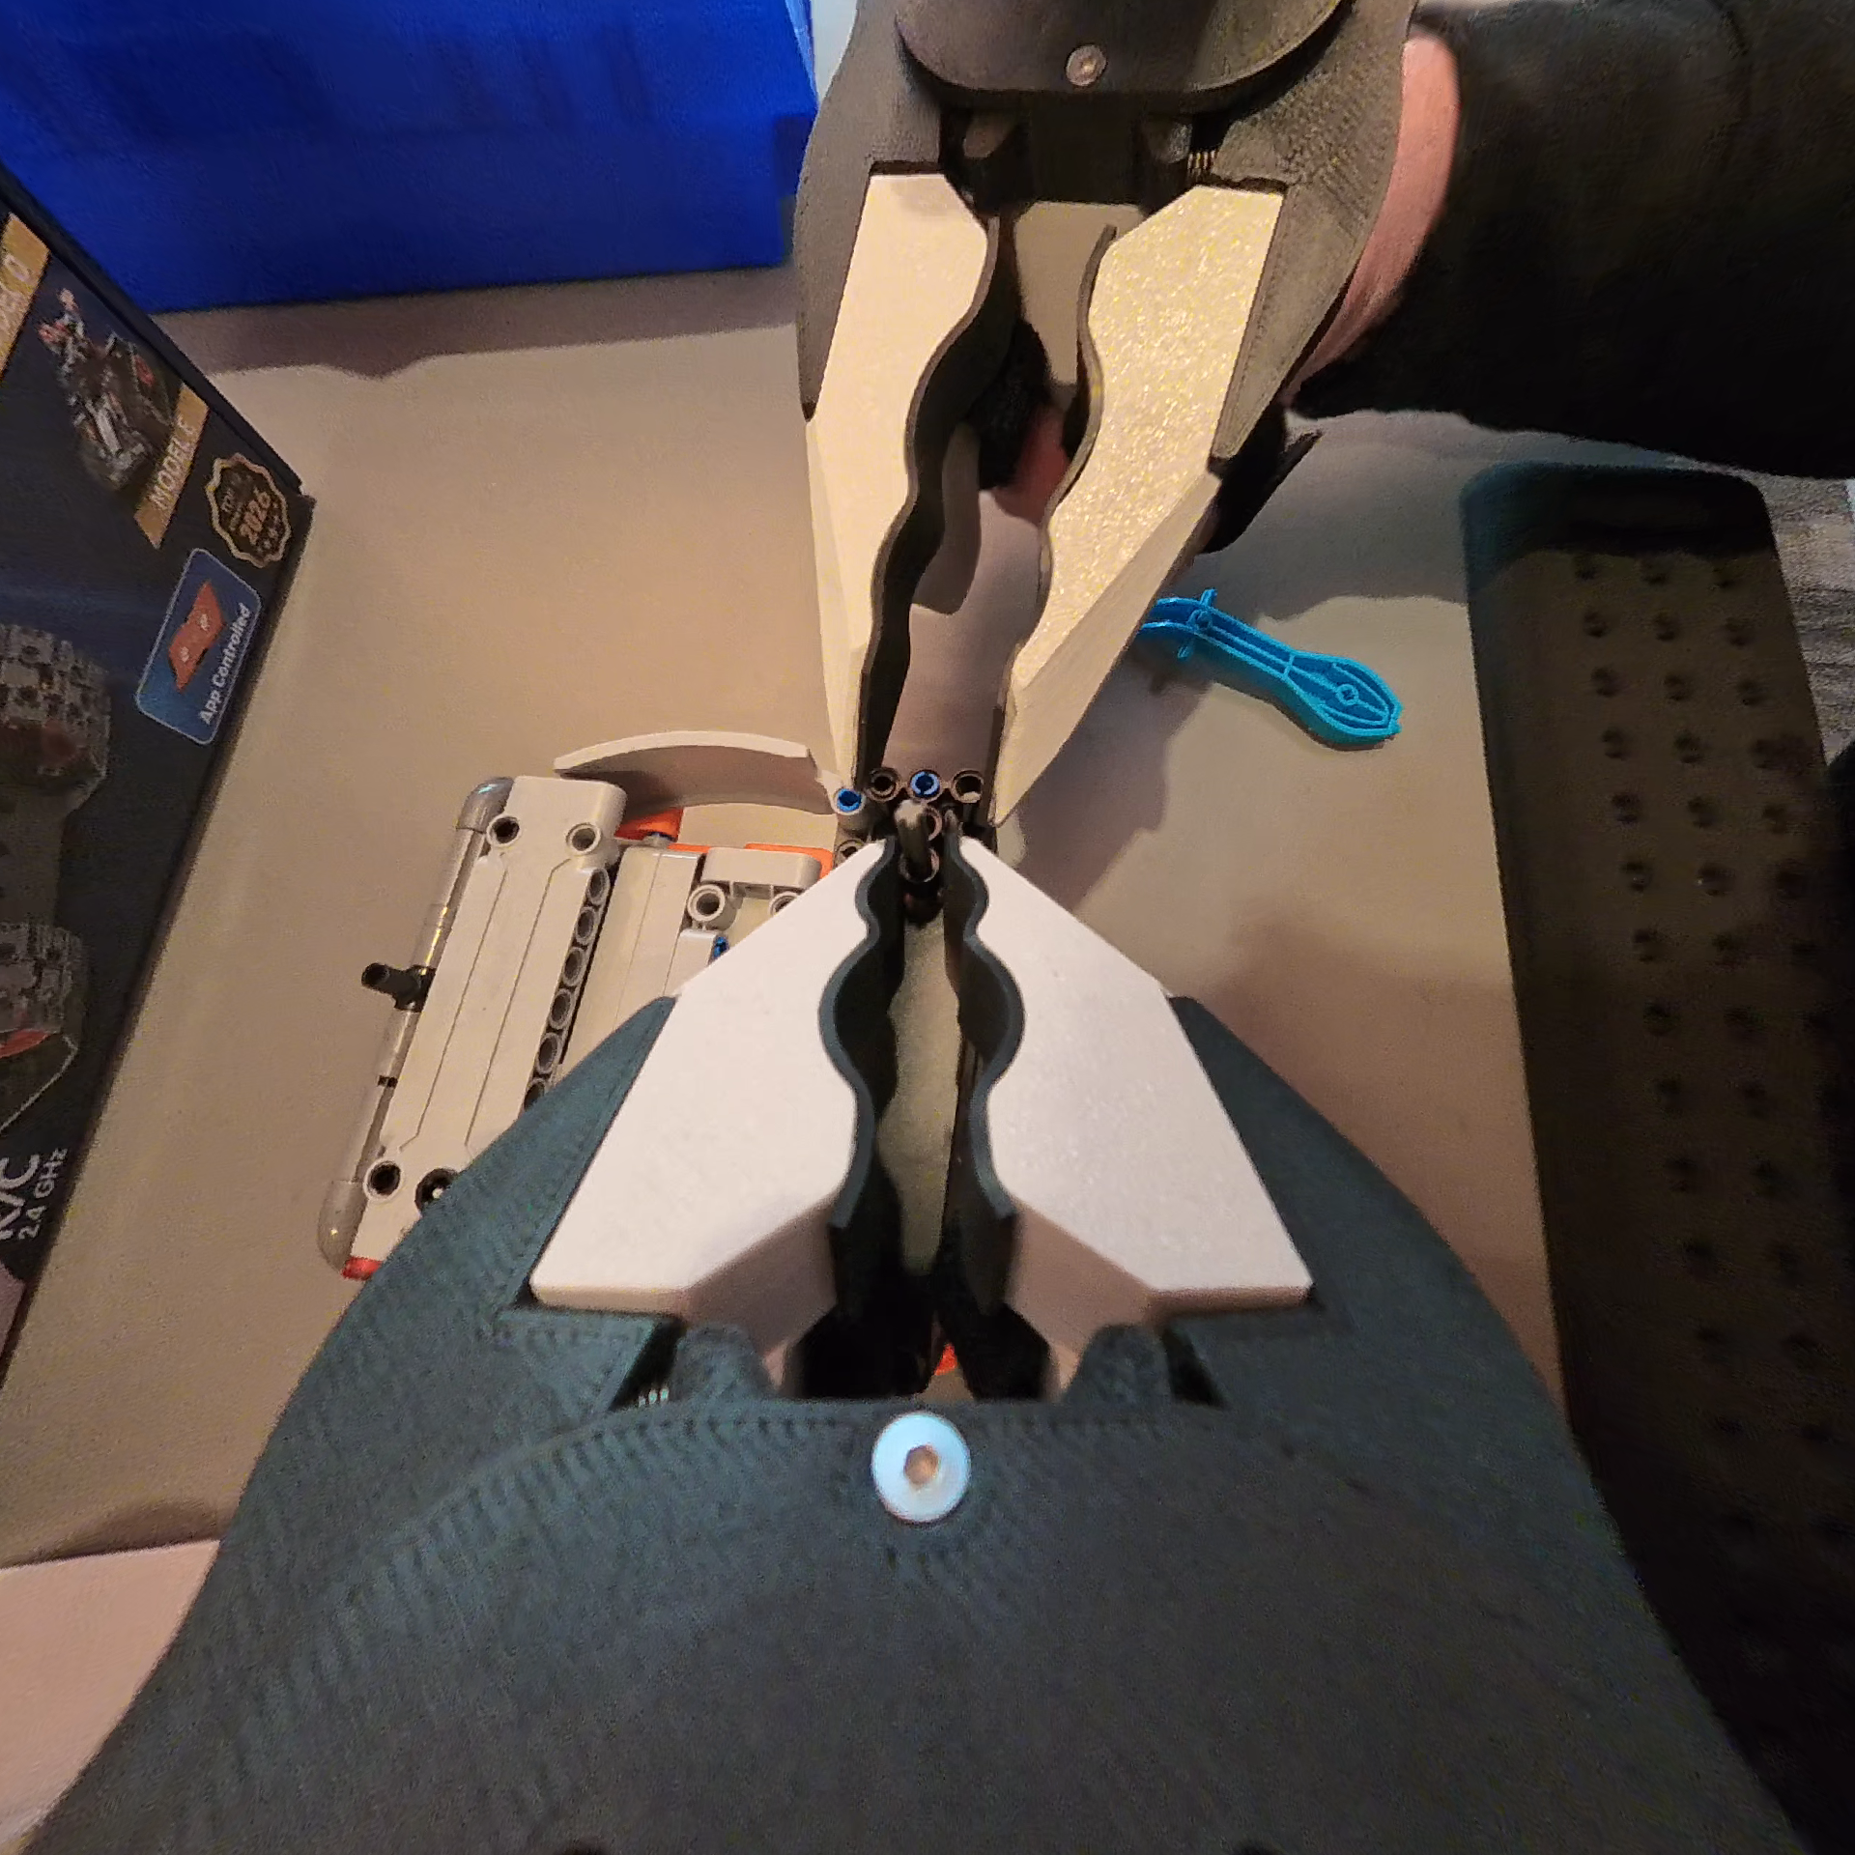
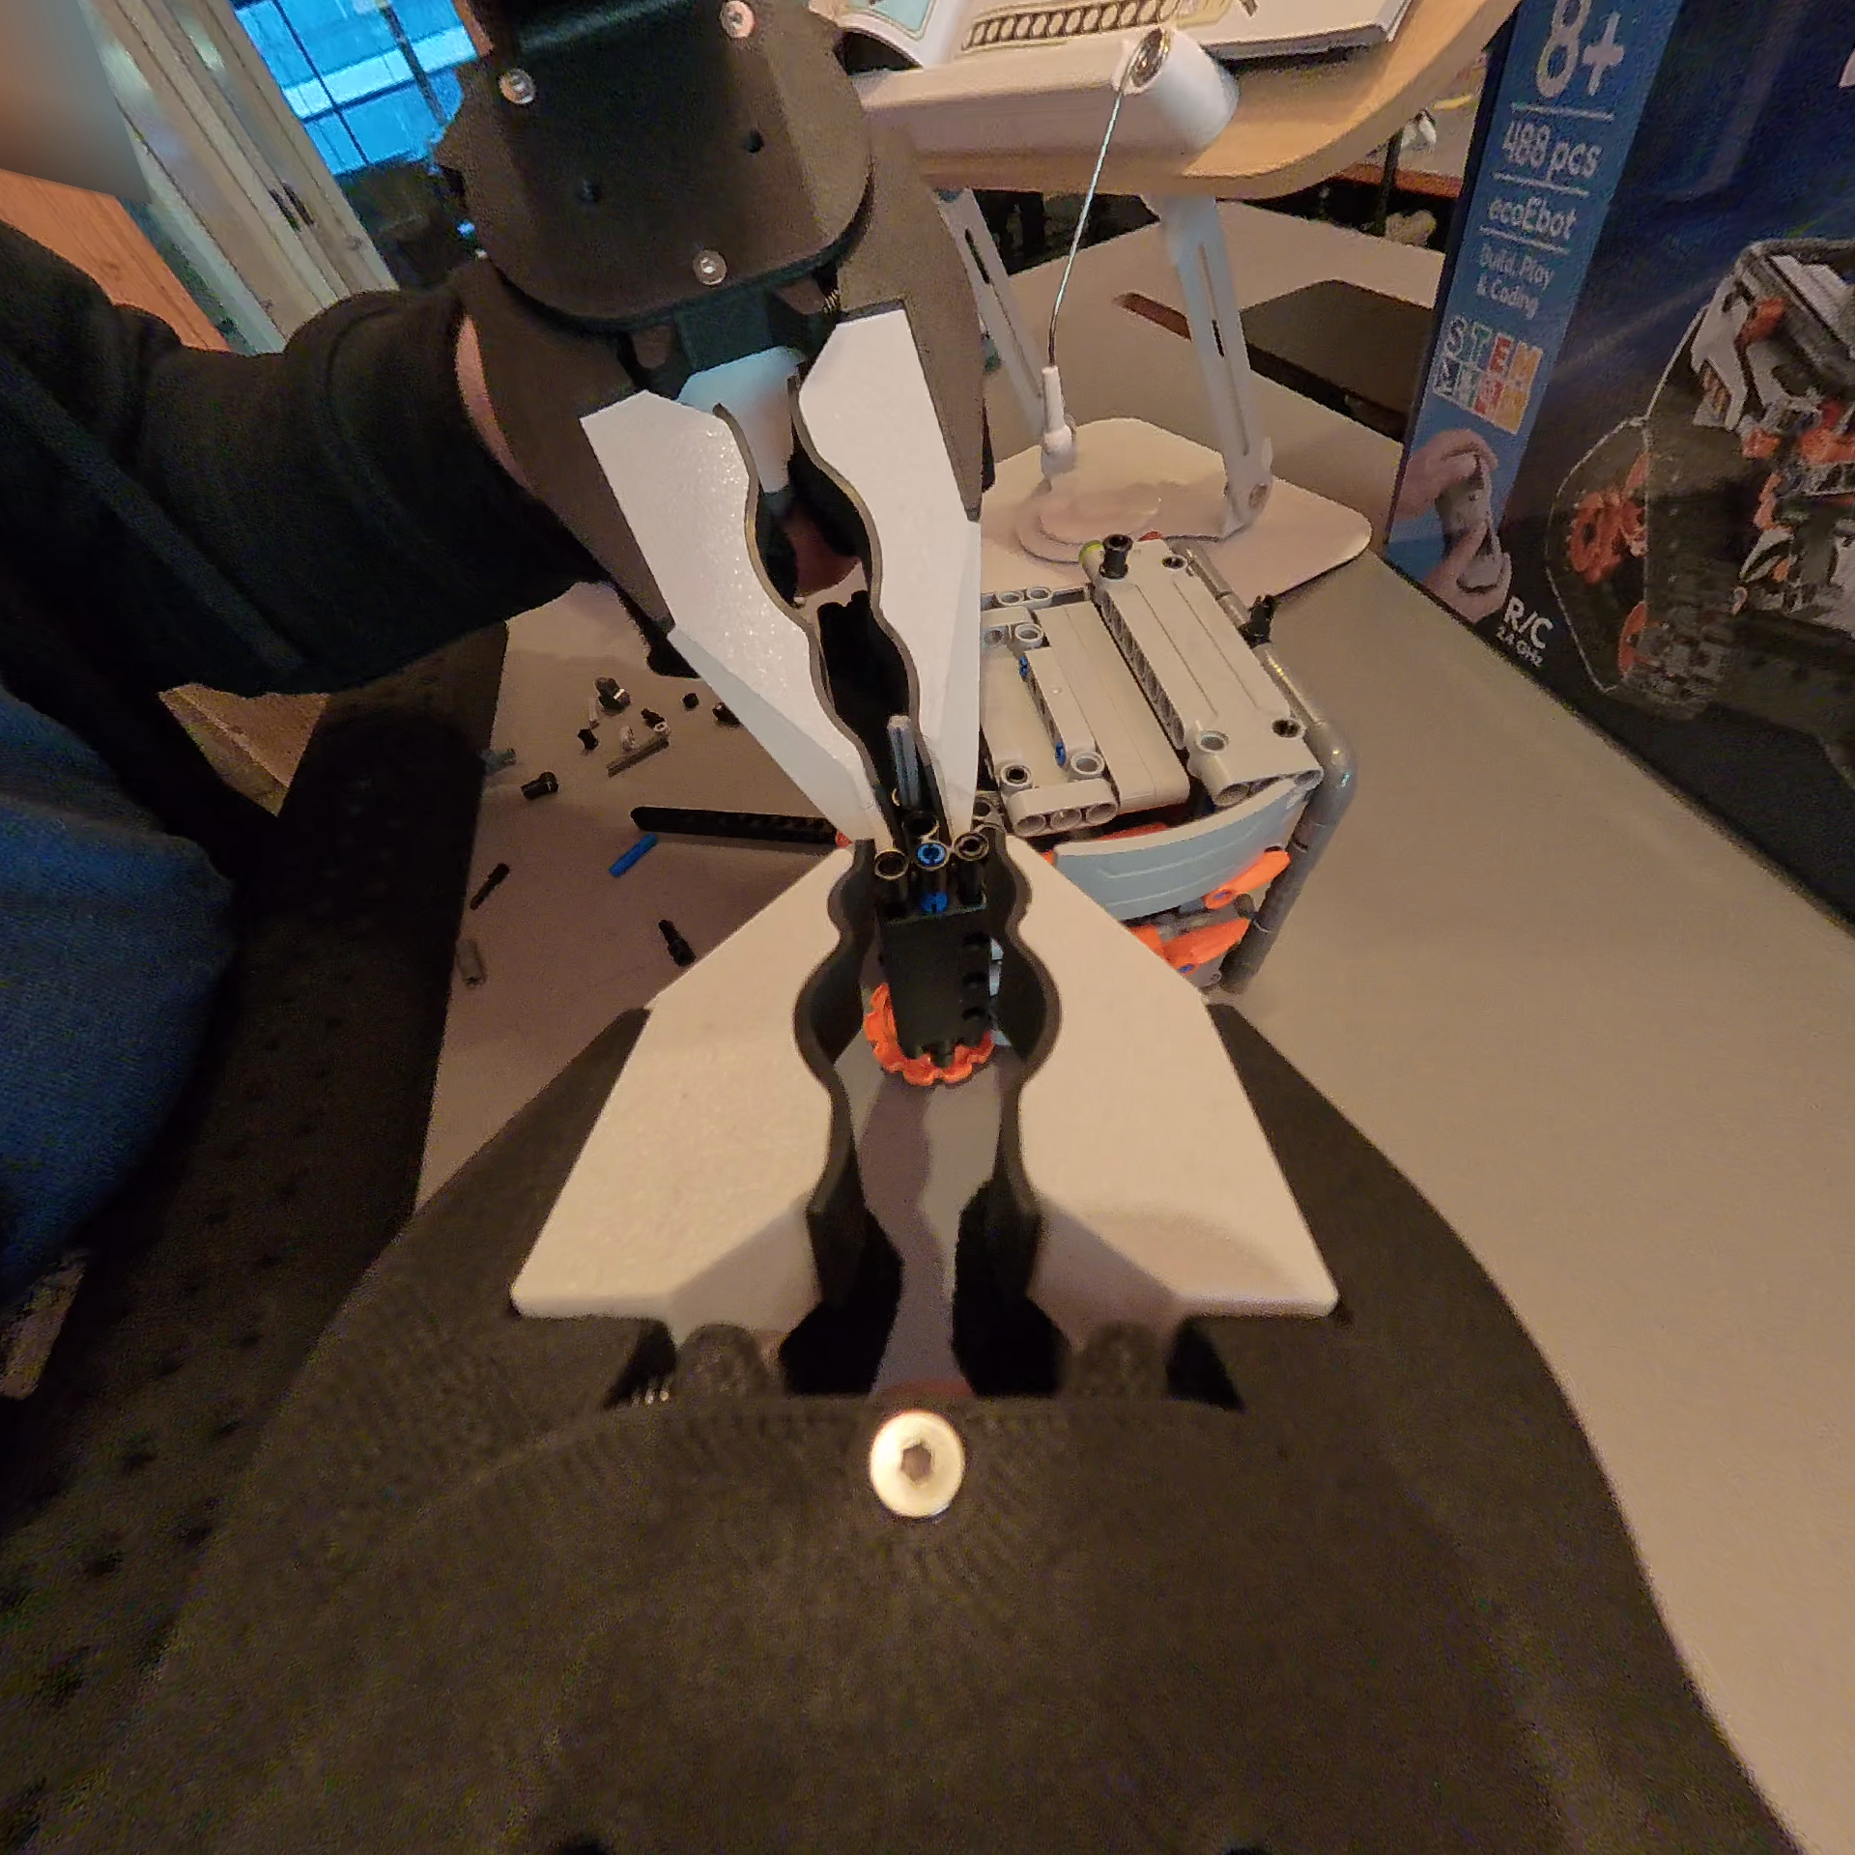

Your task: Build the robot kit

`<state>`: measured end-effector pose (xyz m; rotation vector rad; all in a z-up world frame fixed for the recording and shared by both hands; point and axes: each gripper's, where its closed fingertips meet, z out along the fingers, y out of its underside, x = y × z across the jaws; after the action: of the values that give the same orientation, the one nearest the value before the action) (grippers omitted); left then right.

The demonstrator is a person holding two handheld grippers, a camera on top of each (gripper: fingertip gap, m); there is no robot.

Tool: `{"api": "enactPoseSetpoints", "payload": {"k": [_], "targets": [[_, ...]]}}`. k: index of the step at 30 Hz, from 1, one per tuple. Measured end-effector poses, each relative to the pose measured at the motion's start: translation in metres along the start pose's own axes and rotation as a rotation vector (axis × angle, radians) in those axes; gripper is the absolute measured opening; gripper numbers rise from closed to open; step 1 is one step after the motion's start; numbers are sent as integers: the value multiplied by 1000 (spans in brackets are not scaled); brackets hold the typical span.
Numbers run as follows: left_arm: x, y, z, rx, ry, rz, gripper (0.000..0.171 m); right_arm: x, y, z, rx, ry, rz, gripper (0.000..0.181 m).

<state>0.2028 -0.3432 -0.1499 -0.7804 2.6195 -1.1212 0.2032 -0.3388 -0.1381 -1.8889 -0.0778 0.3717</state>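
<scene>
My left gripper is shut on a small dark pin, with its tips right at the top of a black beam piece. My right gripper is shut on that beam piece, which has several pin holes on top, a blue pin and an orange gear below. In the left wrist view the right gripper reaches in from above, tip to tip with mine. In the right wrist view the left gripper comes in from the upper left. Both are held by hands in black sleeves.
A grey and orange block model stands on the tan table beside the grippers. A blue plastic tool, a printed box, a black perforated mat, loose small parts, a long black beam and a white stand lie around. The tips of both grippers are at nearly the same place.
</scene>
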Motion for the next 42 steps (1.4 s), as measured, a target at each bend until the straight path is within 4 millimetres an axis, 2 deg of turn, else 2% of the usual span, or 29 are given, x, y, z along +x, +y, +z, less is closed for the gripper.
{"api": "enactPoseSetpoints", "payload": {"k": [5,10,16,31,38,42], "targets": [[0,-6,-4,57,10,-25,7,0,0,0,-15,27,2,20],[0,1,-3,6,-8,-10,12,-1,-2,3,-66,90,-5,20],[1,5,-5,8,9,-7,8,-5,-3,8,-106,145,31,20],[3,9,-9,14,22,-4,7,-8,-1,14,-221,82,-4,20],[2,12,-15,-46,-11,16,18,-12,-1,17,-202,76,-19,20],[4,14,-22,-17,18,-18,33,-15,-2,17,-180,55,-17,19]]}}
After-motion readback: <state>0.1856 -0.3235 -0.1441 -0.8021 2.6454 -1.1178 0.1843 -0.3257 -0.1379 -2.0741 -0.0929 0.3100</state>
